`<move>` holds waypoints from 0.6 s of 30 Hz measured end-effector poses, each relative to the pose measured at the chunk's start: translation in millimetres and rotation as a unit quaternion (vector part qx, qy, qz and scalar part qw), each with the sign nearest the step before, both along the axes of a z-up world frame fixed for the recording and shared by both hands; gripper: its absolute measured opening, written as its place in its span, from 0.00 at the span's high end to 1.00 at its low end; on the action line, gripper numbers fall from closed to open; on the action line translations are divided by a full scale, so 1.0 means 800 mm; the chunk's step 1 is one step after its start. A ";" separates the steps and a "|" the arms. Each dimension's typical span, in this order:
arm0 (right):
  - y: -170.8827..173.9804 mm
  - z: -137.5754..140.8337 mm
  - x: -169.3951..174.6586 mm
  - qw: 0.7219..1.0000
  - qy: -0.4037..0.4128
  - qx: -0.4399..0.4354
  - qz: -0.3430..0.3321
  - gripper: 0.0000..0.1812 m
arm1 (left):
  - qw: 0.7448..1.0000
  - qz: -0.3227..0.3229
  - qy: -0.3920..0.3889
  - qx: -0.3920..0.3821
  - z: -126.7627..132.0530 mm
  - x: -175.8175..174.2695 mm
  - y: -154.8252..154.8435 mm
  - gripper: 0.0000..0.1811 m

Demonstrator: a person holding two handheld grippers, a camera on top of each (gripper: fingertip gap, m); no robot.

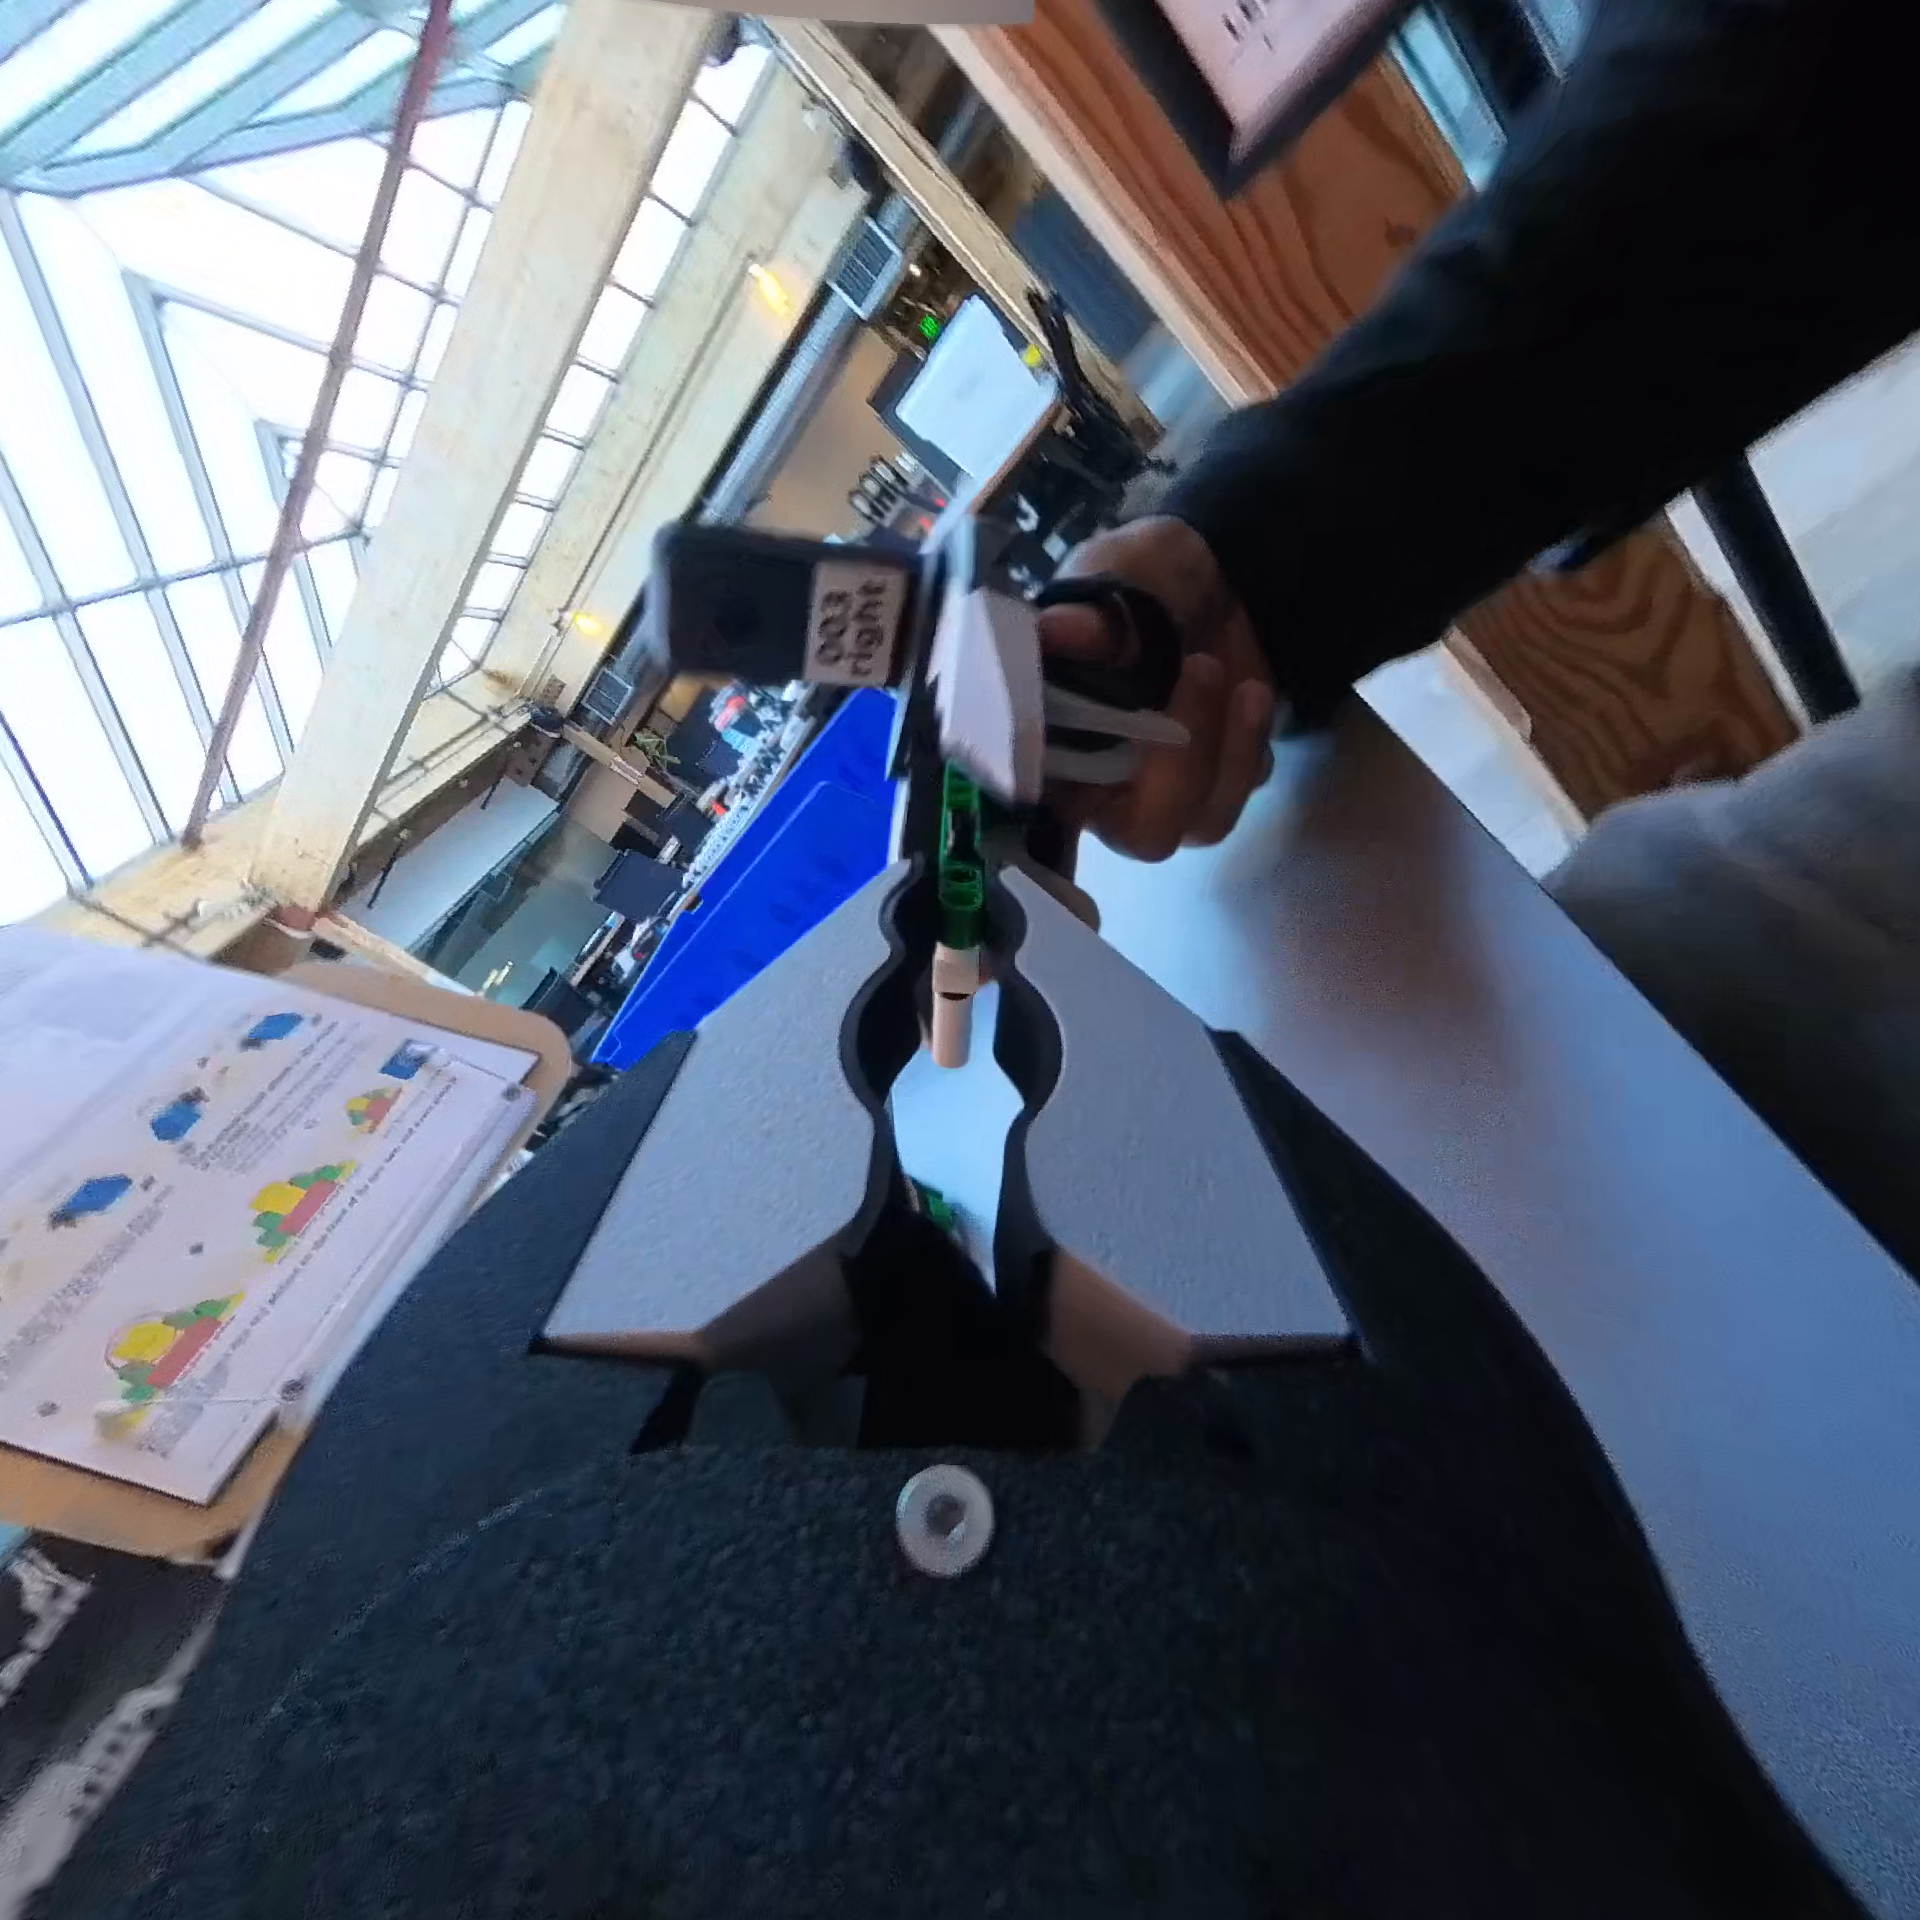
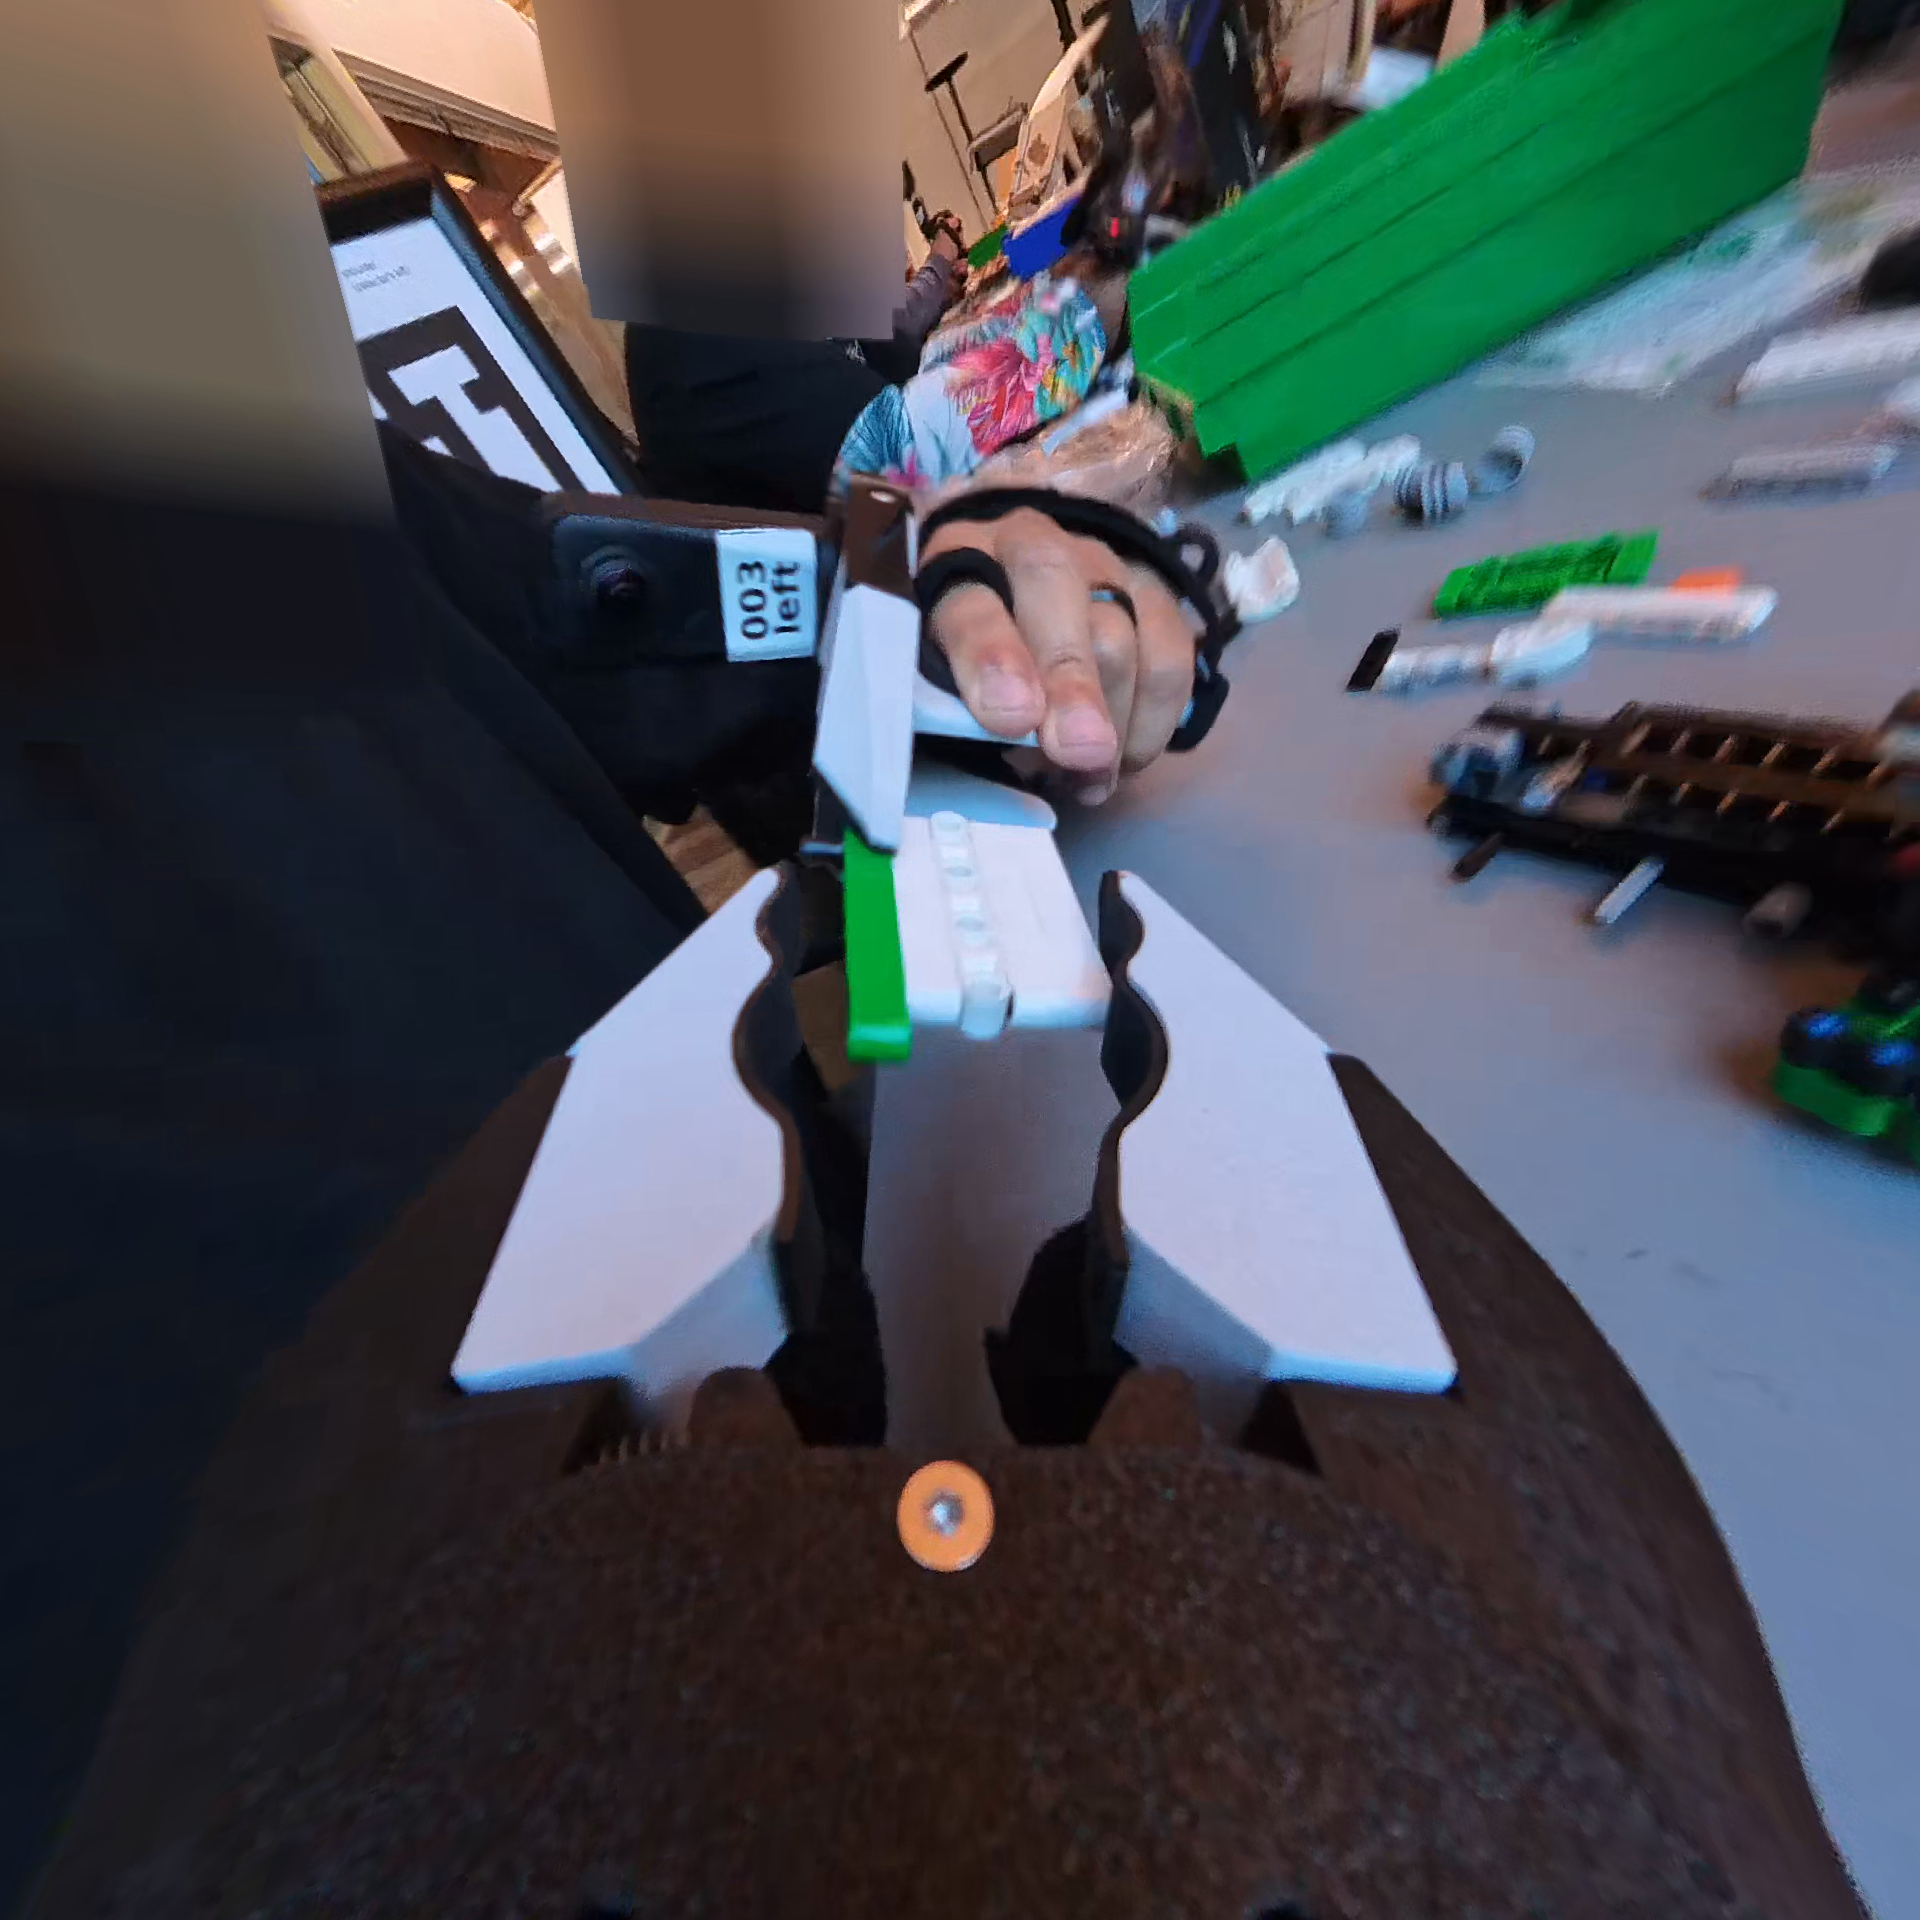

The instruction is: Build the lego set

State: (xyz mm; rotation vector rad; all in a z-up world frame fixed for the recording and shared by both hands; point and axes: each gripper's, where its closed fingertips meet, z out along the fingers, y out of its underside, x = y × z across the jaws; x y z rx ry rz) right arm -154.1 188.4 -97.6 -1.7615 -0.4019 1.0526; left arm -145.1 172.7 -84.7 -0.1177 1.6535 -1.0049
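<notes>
A: Left gripper (image 1: 956,894), narrow or wide?

B: Narrow. Clamped on a slim green plastic lego beam with holes (image 1: 954,852), with a tan plastic pin (image 1: 948,1003) sticking out of the near end. Held up in the air, close to the grey tabletop's (image 1: 1455,935) edge on the person's side.

A: And the right gripper (image 2: 945,883)?

B: Spread wide, gripping nothing. Straddles the green beam and the left gripper's white fingers (image 2: 997,935), with no visible touch on either.

A: Elsewhere on the tabletop?

B: Toward the right edge, a long dark brown-and-black lego assembly (image 2: 1683,769). Just nearer, a small green block with blue studs (image 2: 1860,1060). Toward the far edge, a big green plastic bin (image 2: 1455,208), with loose white and green pieces (image 2: 1558,623) scattered in between. Off to the left, a printed instruction sheet with coloured diagrams (image 1: 239,1195) on a wooden board.
</notes>
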 end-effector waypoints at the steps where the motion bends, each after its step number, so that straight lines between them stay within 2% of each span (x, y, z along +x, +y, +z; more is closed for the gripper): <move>1: 0.000 0.011 0.005 0.999 -0.019 0.033 -0.015 0.66 | 1.000 -0.004 0.007 -0.030 0.008 0.000 0.006 0.97; 3: 0.001 0.016 0.021 0.989 -0.110 0.088 -0.053 0.67 | 0.995 -0.012 0.034 -0.093 0.019 0.001 0.021 0.97; 7: 0.005 0.013 0.034 0.943 -0.271 0.165 -0.098 0.77 | 0.980 -0.055 0.082 -0.171 0.025 0.000 0.025 0.97; 11: 0.001 0.021 0.026 0.929 -0.285 0.218 -0.094 0.94 | 0.978 -0.064 0.104 -0.167 0.013 0.002 0.020 0.97; 14: 0.001 0.016 0.028 0.914 -0.322 0.224 -0.101 0.95 | 0.979 -0.053 0.122 -0.154 0.002 0.007 0.023 0.96; 18: -0.008 0.027 0.021 0.904 -0.335 0.246 -0.102 0.95 | 0.965 -0.092 0.161 -0.187 0.004 0.001 0.018 0.97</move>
